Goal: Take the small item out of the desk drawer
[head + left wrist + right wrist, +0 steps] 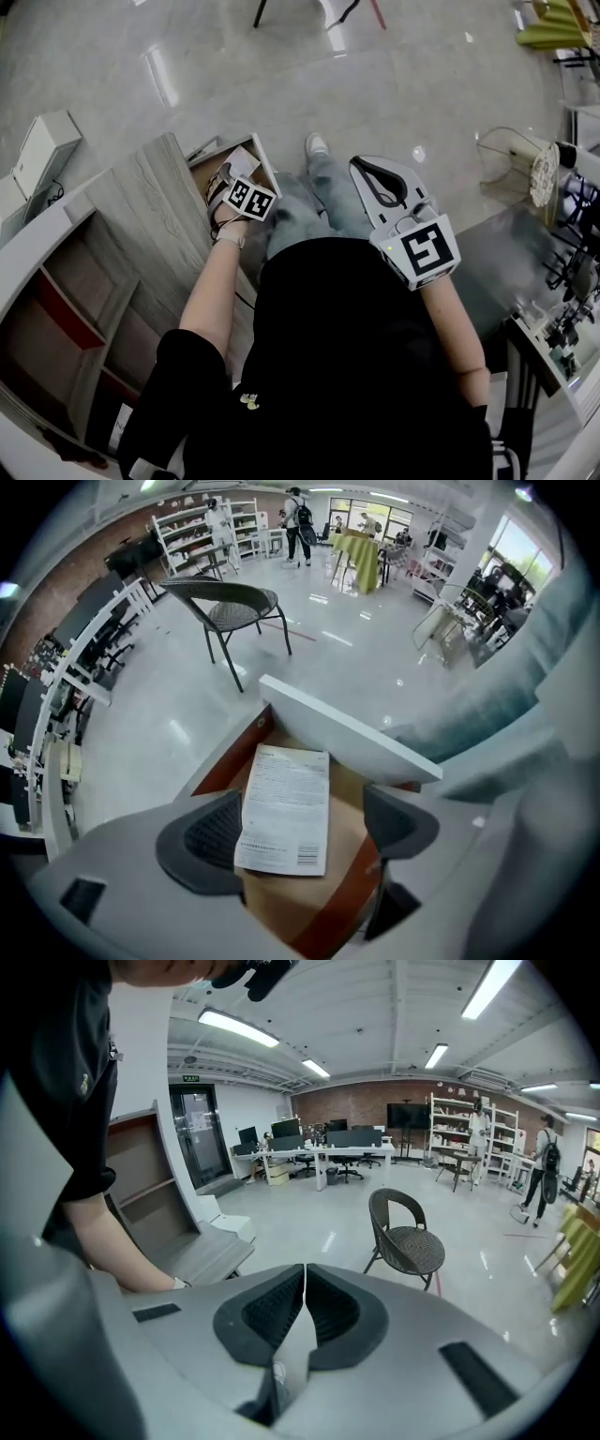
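The desk drawer (266, 157) stands pulled out at the end of the wood-grain desk (141, 206). In the left gripper view a printed white paper sheet (284, 803) lies inside the drawer, behind its white front panel (347, 735). My left gripper (302, 813) hangs over the drawer with its jaws wide apart. The sheet's left edge overlaps the left pad (202, 841), while the right pad (398, 822) stands clear of it. In the head view the left gripper (223, 183) reaches into the drawer. My right gripper (370, 183) floats above the person's lap, shut and empty (305, 1302).
The person's jeans-clad legs (314, 202) sit right beside the drawer. Open shelves (75, 319) line the desk's left side and white boxes (42, 145) lie on the floor beyond. A dark wicker chair (230, 607) stands farther out. A cluttered glass table (525, 272) is at the right.
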Available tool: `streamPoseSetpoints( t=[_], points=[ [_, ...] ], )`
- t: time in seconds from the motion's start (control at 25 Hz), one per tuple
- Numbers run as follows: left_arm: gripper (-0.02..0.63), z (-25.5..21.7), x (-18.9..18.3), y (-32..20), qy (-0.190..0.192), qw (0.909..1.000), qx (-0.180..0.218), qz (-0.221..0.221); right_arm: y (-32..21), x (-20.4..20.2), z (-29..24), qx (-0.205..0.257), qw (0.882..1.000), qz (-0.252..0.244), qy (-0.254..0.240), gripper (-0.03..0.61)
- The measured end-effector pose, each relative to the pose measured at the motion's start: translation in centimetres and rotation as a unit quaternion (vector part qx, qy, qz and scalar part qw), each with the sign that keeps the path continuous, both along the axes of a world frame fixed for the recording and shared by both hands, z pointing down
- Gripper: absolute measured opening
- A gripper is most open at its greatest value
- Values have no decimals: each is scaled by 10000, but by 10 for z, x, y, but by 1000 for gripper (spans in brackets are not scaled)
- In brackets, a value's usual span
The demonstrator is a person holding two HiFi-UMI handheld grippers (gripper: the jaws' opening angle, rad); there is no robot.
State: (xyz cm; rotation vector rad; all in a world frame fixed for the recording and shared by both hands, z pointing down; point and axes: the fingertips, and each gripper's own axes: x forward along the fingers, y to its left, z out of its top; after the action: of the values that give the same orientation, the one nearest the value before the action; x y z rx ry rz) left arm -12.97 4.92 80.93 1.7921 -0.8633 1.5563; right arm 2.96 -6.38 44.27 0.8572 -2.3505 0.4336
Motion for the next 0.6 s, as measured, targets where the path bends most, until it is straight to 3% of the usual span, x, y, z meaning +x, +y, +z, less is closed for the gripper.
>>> streamPoseSetpoints(
  t=[0.48, 0.6],
  points=[
    [437, 41, -14, -12, -348, 9993, -38, 147, 10, 20, 11, -117, 9992, 277, 260, -3],
    [440, 54, -17, -9, -328, 9991, -214, 132, 12, 20, 14, -139, 9990, 283, 305, -3]
  ],
)
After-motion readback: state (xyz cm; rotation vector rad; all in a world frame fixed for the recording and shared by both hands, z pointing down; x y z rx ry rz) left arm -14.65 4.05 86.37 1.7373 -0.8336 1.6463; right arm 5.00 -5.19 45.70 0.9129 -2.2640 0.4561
